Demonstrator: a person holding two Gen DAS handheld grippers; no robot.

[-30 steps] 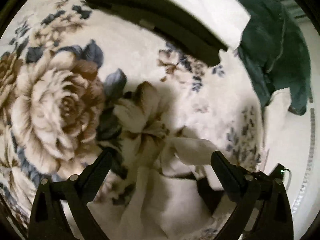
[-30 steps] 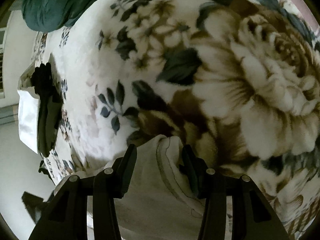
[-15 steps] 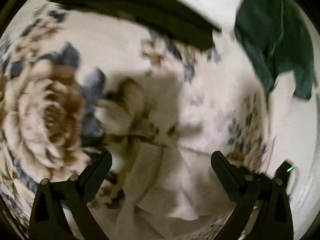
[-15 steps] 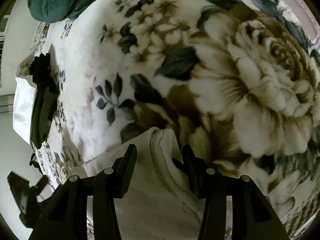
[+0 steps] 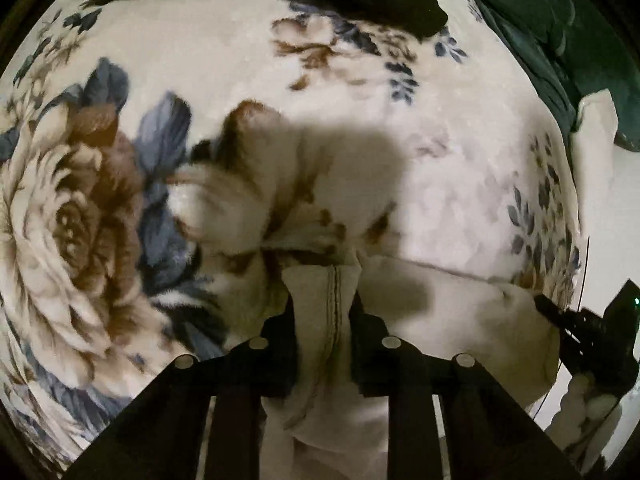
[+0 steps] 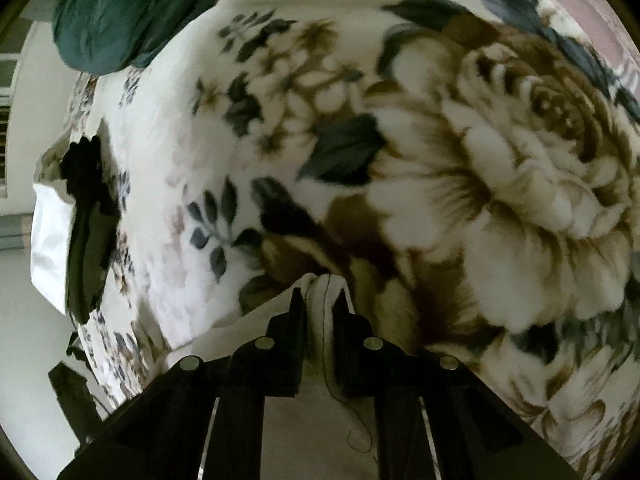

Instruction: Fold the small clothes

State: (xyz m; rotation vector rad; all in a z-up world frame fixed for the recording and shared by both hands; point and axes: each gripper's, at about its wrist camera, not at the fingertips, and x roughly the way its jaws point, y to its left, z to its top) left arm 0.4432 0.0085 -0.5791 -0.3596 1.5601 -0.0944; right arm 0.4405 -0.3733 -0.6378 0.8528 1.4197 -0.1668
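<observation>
The left gripper (image 5: 323, 312) is seen closing to a narrow gap, with a stitched seam of the cream garment (image 5: 460, 320) pinched between its fingers. The right gripper (image 6: 320, 312) is likewise closing, and a bunched hem of the same garment is clamped between its fingers. Both grippers are pointed steeply down at the floral blanket (image 6: 440, 160), on which the garment is spread.
</observation>
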